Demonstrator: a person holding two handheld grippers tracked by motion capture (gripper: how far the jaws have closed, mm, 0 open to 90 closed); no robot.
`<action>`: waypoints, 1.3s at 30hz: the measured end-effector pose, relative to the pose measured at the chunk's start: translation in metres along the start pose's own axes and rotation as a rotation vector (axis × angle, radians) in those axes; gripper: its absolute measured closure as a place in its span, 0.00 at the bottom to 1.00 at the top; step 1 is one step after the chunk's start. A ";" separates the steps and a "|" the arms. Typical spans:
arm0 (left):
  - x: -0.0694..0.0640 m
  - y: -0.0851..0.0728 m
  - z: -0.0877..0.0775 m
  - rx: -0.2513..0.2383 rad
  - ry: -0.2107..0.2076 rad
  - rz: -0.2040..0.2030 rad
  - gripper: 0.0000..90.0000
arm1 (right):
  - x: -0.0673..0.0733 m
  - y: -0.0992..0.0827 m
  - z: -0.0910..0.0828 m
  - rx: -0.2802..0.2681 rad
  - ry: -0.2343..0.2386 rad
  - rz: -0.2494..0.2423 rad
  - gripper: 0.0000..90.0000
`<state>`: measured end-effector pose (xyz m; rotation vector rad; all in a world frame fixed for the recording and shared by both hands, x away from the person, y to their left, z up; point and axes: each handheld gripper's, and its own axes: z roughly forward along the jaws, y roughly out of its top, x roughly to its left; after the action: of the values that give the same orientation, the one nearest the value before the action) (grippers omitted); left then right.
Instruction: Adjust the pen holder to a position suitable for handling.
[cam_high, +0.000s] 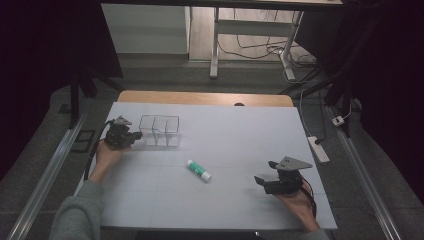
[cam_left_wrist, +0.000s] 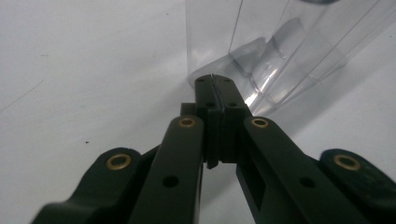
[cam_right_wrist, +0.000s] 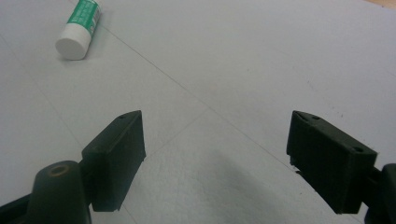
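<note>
One clear, three-compartment plastic box (cam_high: 159, 131) is met by the left gripper (cam_left_wrist: 213, 80), jaws pressed together; the right gripper (cam_right_wrist: 215, 140) is held agape beside one glue stick (cam_high: 198, 170).

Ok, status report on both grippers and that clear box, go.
Left gripper shut, fingers pinching a wall of the clear plastic compartment box. Right gripper open, holding nothing. Green-and-white glue stick lying mid-table, apart from both.

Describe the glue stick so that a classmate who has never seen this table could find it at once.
Start at the white sheet covering the table. Near its middle, between the two grippers, lies the glue stick on its side, apart from the clear plastic box. It alone is green-labelled with a white cap.
</note>
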<state>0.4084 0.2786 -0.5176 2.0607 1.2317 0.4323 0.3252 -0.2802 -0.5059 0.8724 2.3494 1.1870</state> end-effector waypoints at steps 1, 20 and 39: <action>0.000 0.000 0.000 -0.001 0.001 -0.001 0.99 | 0.000 0.000 0.000 -0.001 0.001 0.002 0.20; -0.007 0.004 0.006 -0.009 -0.021 0.008 0.99 | -0.001 -0.001 0.002 0.016 0.001 0.001 0.20; -0.025 0.018 0.019 -0.007 -0.045 0.060 0.99 | -0.002 -0.002 0.005 0.021 0.006 0.008 0.21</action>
<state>0.4188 0.2444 -0.5171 2.0948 1.1430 0.4151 0.3285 -0.2794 -0.5098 0.8881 2.3690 1.1714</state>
